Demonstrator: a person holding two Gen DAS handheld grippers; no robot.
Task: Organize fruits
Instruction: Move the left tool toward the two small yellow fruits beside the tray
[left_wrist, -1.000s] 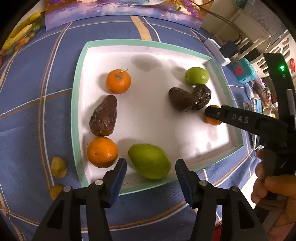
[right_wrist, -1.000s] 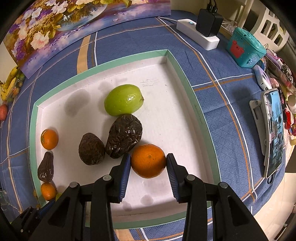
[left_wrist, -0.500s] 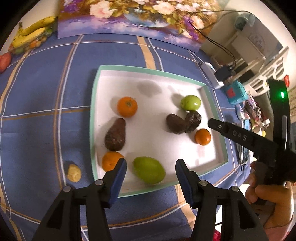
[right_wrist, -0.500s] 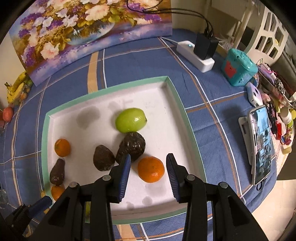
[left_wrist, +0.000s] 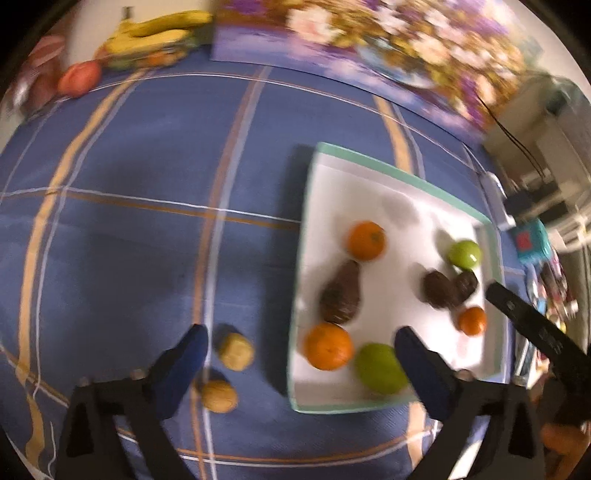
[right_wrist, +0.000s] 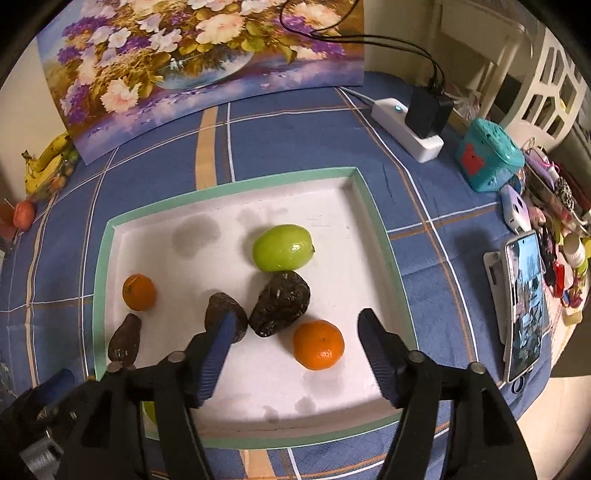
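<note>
A white tray with a green rim (right_wrist: 373, 206) (left_wrist: 406, 173) lies on the blue checked cloth. It holds oranges (right_wrist: 318, 344) (left_wrist: 365, 240), green fruits (right_wrist: 282, 247) (left_wrist: 380, 367) and dark avocados (right_wrist: 280, 303) (left_wrist: 341, 291). Two small tan fruits (left_wrist: 235, 350) (left_wrist: 218, 396) lie on the cloth left of the tray. My left gripper (left_wrist: 299, 345) is open and empty above the tray's left edge, its left finger beside the tan fruits. My right gripper (right_wrist: 295, 325) is open and empty above the tray's near side, with an orange below the gap.
Bananas (left_wrist: 155, 33) and a red fruit (left_wrist: 79, 77) lie at the far left. A flower painting (right_wrist: 199, 55) stands at the back. A power strip (right_wrist: 406, 127), a teal box (right_wrist: 489, 155) and a phone (right_wrist: 524, 306) crowd the right side.
Both grippers have drawn back and up from the tray and opened wider. The left one has swung left, bringing the two tan fruits on the cloth into view. The orange rests free.
</note>
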